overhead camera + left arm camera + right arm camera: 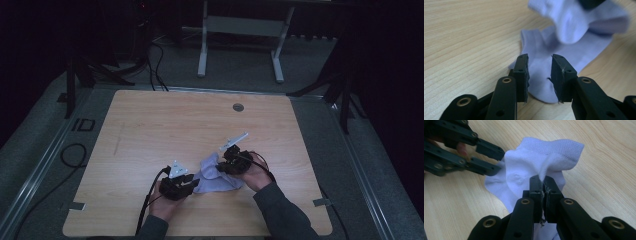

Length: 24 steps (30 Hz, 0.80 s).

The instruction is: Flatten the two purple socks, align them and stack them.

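**Pale sock pinched by 1 gripper, straddled by the other**

Wood-grain desk (pixel 150 125) carries everything here, a light board with rounded corners and a small grey grommet (pixel 238 107) near its far edge. All the work sits close to the near edge, a little right of the middle; the far half and the whole left side of the desk lie bare, so there is broad open room toward the far corners, while little board remains between the hands and the near edge.

The lilac-white sock (pixel 216 177) lies crumpled between the 2 grippers, part flat on the board, part lifted in a fold.

The right gripper (pixel 543 185) has its 2 jaws pressed together on a raised ridge of the sock (pixel 541 157), just below the ribbed cuff; the fabric stands up out of the pinch. In the high view the right gripper (pixel 226 166) is at the sock's right side.

The left gripper (pixel 539 72) has its jaws spread partway, with the flat end of the sock (pixel 564 50) lying between and beyond them; the pads stand clear of the cloth on both sides and do not press it. From above, the left gripper (pixel 191 184) sits at the sock's left end.
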Each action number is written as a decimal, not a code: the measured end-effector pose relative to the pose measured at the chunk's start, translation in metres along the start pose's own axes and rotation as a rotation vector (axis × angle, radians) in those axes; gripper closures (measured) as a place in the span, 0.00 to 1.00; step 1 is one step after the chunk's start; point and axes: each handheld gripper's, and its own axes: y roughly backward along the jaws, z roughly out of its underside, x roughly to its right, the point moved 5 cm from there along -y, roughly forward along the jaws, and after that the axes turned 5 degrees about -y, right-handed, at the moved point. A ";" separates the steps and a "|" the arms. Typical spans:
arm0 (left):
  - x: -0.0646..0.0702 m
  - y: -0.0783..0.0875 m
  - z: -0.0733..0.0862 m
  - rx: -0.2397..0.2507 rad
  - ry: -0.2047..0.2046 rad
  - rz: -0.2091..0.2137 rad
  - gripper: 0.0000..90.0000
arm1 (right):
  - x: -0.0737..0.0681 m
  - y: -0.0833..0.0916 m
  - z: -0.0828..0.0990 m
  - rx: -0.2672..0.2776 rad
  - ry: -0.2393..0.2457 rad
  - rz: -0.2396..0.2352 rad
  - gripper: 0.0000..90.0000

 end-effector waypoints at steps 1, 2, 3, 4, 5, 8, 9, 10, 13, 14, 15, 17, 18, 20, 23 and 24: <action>0.000 0.002 -0.001 0.010 0.011 0.011 0.75 | 0.000 -0.001 0.000 -0.001 0.001 0.001 0.96; 0.000 0.004 -0.003 0.019 0.018 0.024 0.75 | 0.000 -0.001 0.000 -0.001 0.002 0.001 0.97; 0.000 0.005 -0.004 0.028 0.027 0.038 0.74 | -0.001 -0.002 0.000 -0.002 0.003 0.000 0.96; 0.000 0.007 -0.006 0.036 0.036 0.057 0.73 | -0.002 -0.002 0.000 -0.004 0.006 -0.001 0.96; 0.000 0.007 -0.008 0.049 0.048 0.079 0.72 | -0.003 -0.003 0.000 -0.005 0.010 -0.002 0.96; 0.001 0.006 -0.013 0.050 0.064 0.103 0.71 | -0.004 -0.004 0.000 -0.006 0.013 -0.003 0.97; 0.000 0.004 -0.014 0.047 0.064 0.097 0.71 | -0.005 -0.004 -0.001 -0.006 0.013 -0.004 0.96; 0.000 0.004 -0.014 0.047 0.064 0.097 0.70 | -0.005 -0.004 -0.001 -0.006 0.013 -0.004 0.96; -0.003 -0.002 -0.018 0.038 0.094 0.119 0.70 | -0.006 -0.004 -0.001 -0.003 0.016 -0.006 0.96; -0.003 -0.002 -0.018 0.038 0.094 0.119 0.71 | -0.006 -0.004 -0.001 -0.001 0.016 -0.006 0.96; -0.003 -0.005 -0.019 0.028 0.093 0.124 0.71 | -0.007 -0.004 -0.001 0.000 0.016 -0.007 0.96; -0.002 -0.006 -0.021 0.016 0.087 0.130 0.74 | -0.007 -0.005 -0.001 -0.001 0.017 -0.009 0.96; -0.002 -0.007 -0.022 0.017 0.085 0.123 0.78 | -0.007 -0.005 -0.001 0.000 0.020 -0.009 0.96; -0.003 -0.005 -0.025 0.020 0.079 0.102 0.93 | -0.009 -0.006 -0.001 0.001 0.021 -0.011 0.96; -0.003 -0.003 -0.028 0.015 0.064 0.084 0.99 | -0.009 -0.008 -0.001 0.001 0.021 -0.016 0.96; -0.002 -0.002 -0.028 0.013 0.056 0.077 0.99 | -0.009 -0.008 0.000 0.001 0.019 -0.018 0.96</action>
